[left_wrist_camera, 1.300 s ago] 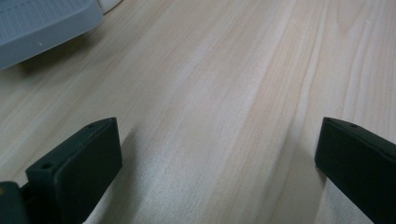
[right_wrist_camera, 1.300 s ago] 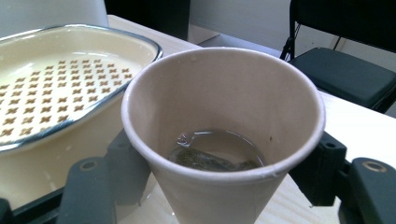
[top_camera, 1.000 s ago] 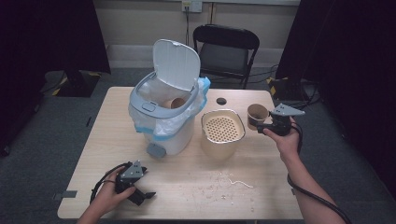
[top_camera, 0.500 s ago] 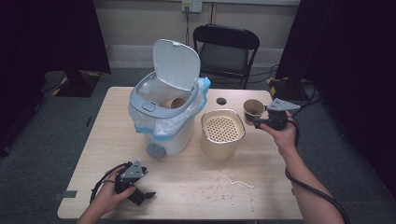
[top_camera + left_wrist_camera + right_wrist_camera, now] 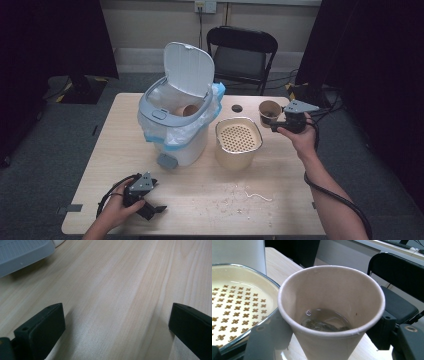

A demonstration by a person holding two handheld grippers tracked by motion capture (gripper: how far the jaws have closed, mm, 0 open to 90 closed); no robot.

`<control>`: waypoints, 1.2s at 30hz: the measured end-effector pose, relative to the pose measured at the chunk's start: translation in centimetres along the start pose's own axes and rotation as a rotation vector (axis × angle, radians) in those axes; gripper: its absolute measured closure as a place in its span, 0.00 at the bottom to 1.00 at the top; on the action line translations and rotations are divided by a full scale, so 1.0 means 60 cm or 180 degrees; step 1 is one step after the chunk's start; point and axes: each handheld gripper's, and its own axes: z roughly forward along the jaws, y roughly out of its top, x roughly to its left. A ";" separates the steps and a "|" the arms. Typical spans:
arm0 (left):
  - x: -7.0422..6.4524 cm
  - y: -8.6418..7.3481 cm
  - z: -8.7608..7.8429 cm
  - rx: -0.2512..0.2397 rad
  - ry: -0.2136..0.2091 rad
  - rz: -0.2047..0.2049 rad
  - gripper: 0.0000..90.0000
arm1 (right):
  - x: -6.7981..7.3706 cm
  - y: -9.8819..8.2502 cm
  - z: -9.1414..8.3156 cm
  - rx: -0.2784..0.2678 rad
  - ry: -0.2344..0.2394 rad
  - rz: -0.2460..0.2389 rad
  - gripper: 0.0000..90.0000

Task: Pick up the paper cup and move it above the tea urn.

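Observation:
A brown paper cup [image 5: 269, 112] stays upright in my right gripper [image 5: 273, 120], just right of the cream strainer bowl [image 5: 238, 140]. In the right gripper view the jaws press both sides of the cup [image 5: 332, 300], which holds a little liquid and a tea bag [image 5: 319, 325]. My left gripper [image 5: 156, 210] lies on the table [image 5: 125, 150] near the front left edge. Its jaws stand wide apart over bare wood in the left gripper view [image 5: 115, 330], with nothing between them.
A white pedal bin [image 5: 175, 132] with its lid [image 5: 190, 67] up and a plastic liner stands at centre left, another brown cup [image 5: 187, 109] inside it. Crumbs and a white string [image 5: 250, 192] lie at the front centre. A black chair [image 5: 242, 50] stands behind the table.
My right hand has carried the cup a little left and up, closer to the strainer bowl. The left hand has stayed put.

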 end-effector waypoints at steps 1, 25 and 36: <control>0.000 0.000 0.000 -0.0002 0.0000 0.0000 0.00 | 0.001 0.002 0.002 0.0004 0.0009 -0.0036 0.36; -0.001 0.000 0.000 -0.0009 -0.0002 -0.0020 0.00 | 0.009 0.056 0.001 -0.0003 -0.0140 -0.0833 0.36; 0.000 0.000 0.000 -0.0026 -0.0020 -0.0019 0.00 | 0.009 0.077 0.001 -0.0119 -0.0107 -0.1230 0.36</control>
